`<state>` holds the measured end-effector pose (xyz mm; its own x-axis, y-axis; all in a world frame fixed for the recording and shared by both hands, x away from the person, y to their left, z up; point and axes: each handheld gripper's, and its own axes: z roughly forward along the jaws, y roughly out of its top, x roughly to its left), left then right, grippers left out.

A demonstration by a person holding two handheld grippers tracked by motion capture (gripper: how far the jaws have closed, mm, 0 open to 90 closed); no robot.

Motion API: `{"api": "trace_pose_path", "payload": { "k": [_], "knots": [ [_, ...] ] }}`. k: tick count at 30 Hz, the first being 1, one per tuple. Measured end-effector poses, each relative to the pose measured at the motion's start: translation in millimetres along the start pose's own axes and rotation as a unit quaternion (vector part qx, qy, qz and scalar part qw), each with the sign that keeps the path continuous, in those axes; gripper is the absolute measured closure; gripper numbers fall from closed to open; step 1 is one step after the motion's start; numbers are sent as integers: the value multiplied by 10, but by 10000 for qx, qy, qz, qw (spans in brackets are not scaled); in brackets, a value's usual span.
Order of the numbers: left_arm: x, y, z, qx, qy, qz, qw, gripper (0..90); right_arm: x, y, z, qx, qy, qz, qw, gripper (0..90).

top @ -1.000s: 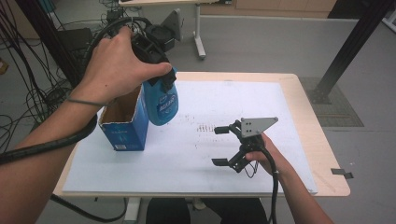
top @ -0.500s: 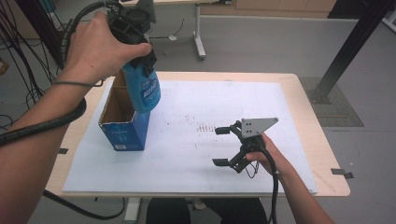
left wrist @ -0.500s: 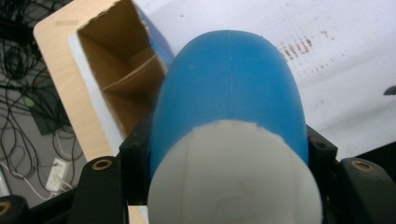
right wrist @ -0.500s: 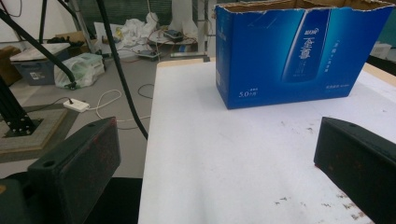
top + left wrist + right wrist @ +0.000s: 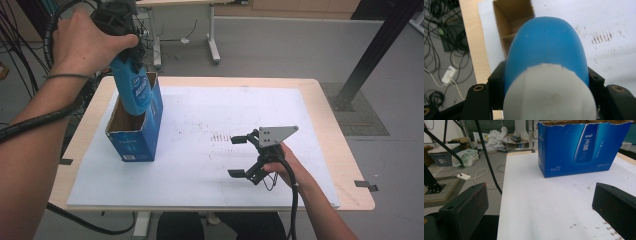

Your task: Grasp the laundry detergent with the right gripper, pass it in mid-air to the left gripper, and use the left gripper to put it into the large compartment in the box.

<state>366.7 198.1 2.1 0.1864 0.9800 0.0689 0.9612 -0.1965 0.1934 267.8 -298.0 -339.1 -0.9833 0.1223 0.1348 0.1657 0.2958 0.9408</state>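
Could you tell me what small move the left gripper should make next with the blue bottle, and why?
Probably lower it straight down. The left gripper is shut on the blue bottle, whose lower end sits at the open top of the blue carton, not yet fully inside. The right gripper rests open, apart.

Both grippers are black. The left gripper point(image 5: 544, 85) has brass-ringed screw holes at about 8 and 4 o'clock in its own view. The right gripper point(image 5: 240, 156) carries a grey three-cornered plate with small holes, and a black cable trails along the bare forearm. The left wrist wears a thin dark band.
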Motion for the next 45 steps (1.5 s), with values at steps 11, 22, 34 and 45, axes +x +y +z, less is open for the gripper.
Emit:
{"api": "trace_pose_path", "payload": {
  "k": [11,22,34,45],
  "knots": [
    [250,40,156,47,161,-612,9980,379,-1,-57,-31,3,-51,68,10000,4],
    [297,56,376,131,200,-766,9968,379,8,-89,-61,-12,-81,97,9999,5],
    [262,74,634,247,242,-742,9966,379,17,-136,-86,-10,-125,147,9998,4],
    [266,5,885,210,238,-740,9968,379,34,-169,-106,6,-172,163,9997,4]
  ]
}}
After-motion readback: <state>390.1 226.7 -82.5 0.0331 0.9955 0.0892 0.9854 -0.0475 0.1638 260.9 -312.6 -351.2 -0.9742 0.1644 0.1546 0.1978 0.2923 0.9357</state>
